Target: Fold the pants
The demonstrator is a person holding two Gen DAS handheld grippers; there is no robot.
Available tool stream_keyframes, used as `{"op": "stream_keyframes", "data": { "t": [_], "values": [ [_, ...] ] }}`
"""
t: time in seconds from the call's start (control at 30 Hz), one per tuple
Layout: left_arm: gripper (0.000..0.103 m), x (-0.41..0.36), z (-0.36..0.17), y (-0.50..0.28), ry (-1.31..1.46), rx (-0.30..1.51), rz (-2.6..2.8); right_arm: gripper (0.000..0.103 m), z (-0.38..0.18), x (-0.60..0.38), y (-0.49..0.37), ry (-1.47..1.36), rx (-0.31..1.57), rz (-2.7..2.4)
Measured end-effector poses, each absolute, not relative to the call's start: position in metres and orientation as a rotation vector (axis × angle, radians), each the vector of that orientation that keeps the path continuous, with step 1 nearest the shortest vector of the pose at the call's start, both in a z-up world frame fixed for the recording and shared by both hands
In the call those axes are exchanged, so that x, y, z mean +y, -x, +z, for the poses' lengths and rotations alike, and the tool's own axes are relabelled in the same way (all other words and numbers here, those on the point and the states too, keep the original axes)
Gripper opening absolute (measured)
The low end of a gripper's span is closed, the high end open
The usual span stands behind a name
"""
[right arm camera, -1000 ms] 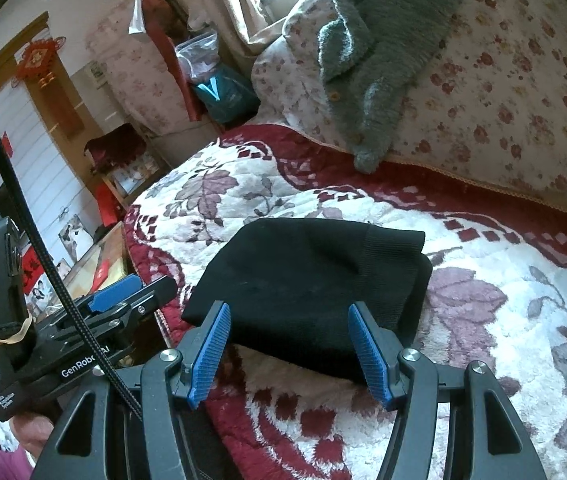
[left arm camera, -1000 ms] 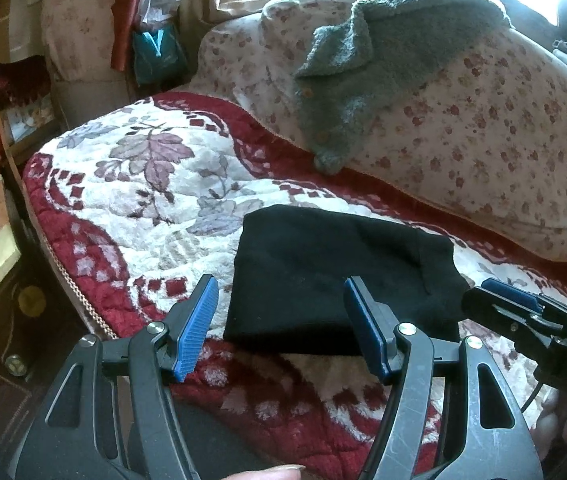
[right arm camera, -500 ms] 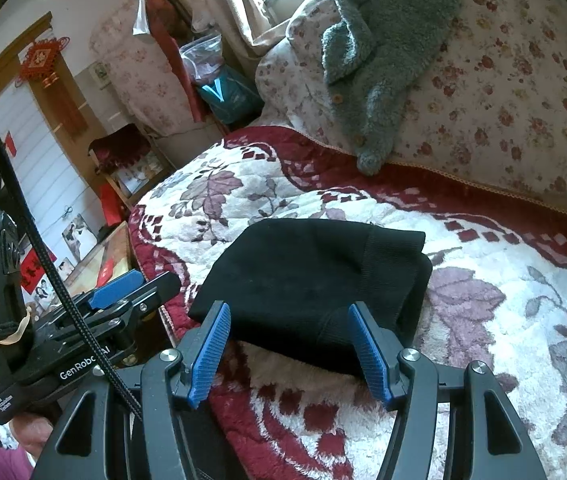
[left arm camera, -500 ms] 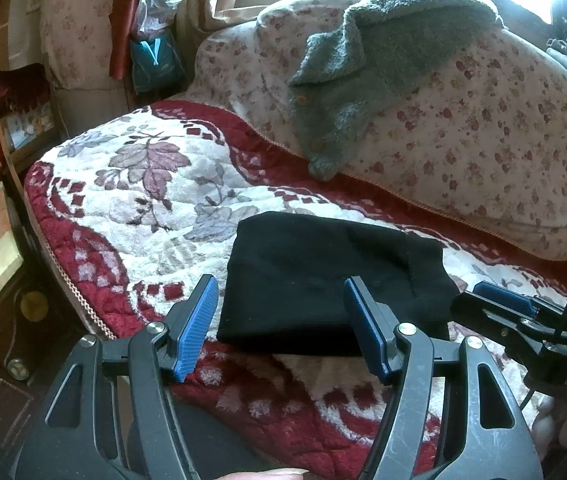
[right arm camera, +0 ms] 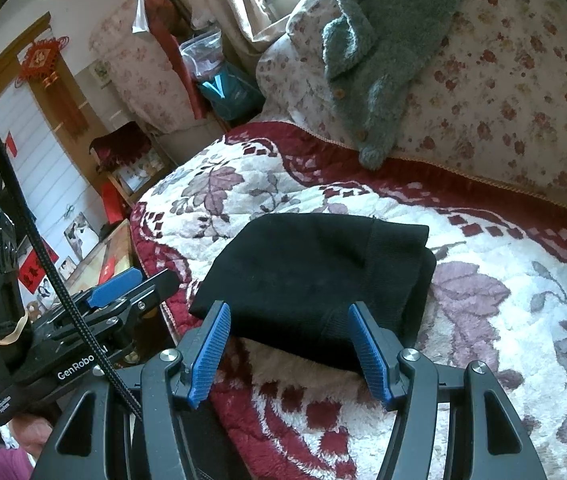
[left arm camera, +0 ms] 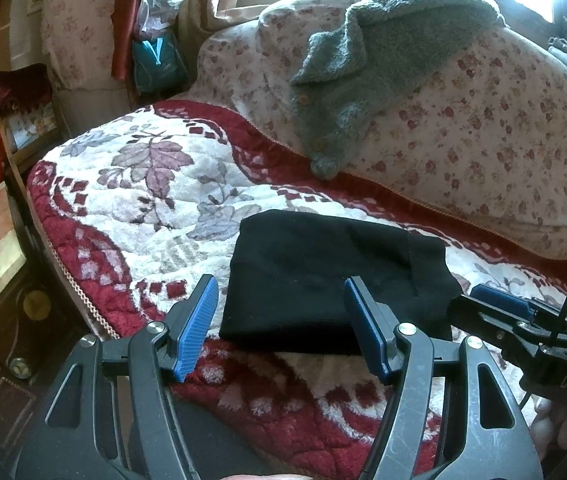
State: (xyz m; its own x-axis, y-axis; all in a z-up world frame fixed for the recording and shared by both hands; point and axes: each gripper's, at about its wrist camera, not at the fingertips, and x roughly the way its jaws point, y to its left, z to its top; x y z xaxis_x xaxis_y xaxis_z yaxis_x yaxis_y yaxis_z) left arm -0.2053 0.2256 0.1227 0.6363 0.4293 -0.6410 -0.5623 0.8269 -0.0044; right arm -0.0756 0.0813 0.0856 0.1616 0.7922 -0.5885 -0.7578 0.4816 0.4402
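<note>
The black pants (left arm camera: 323, 276) lie folded into a compact rectangle on the red and white floral quilt (left arm camera: 131, 208), near its front edge; they also show in the right wrist view (right arm camera: 315, 276). My left gripper (left arm camera: 283, 328) is open and empty, held just short of the pants' near edge. My right gripper (right arm camera: 291, 348) is open and empty, also just short of that edge. The right gripper shows in the left wrist view (left arm camera: 499, 308) at the right. The left gripper shows in the right wrist view (right arm camera: 123, 288) at the left.
A grey fleece jacket (left arm camera: 383, 52) is draped over the floral sofa back (left arm camera: 483, 140) behind the quilt. A teal bag (left arm camera: 155, 60) and a small shelf (left arm camera: 23, 120) stand at the far left. A dark wooden cabinet (left arm camera: 7, 340) is beside the quilt's left edge.
Both grippers have drawn back a little from the folded pants and stay open. The pants have not moved.
</note>
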Motion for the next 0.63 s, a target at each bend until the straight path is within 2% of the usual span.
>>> {"op": "stream_keyframes", "data": {
  "t": [0.63],
  "values": [
    [0.065, 0.222, 0.119, 0.198, 0.189, 0.685, 0.572, 0.059, 0.080, 0.072, 0.068, -0.070, 0.881, 1.092]
  ]
}}
